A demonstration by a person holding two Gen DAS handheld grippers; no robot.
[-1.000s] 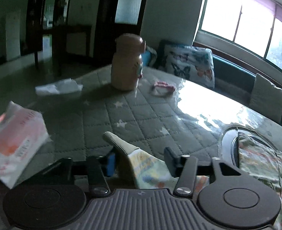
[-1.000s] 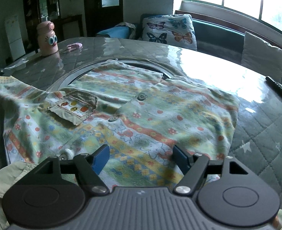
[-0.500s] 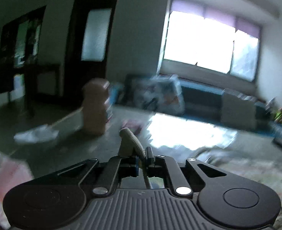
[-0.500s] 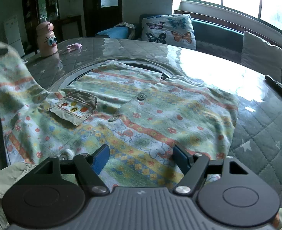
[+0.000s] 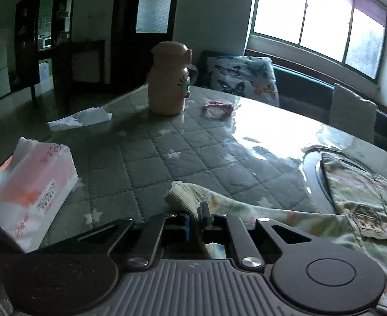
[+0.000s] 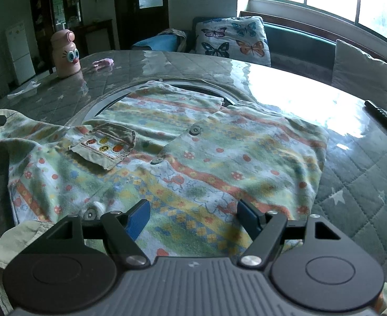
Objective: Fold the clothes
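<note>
Basically no fold is done yet: the printed child's shirt is spread flat on the quilted table, its sleeve cuff pinched by the left gripper, while the right gripper is held wide apart above the hem.

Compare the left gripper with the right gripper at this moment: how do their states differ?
The left gripper is shut on the shirt's cuff; the right gripper stands open with nothing between its blue pads. The left one is at the shirt's sleeve end, the right one above its hem. Both point down toward the shirt.
</note>
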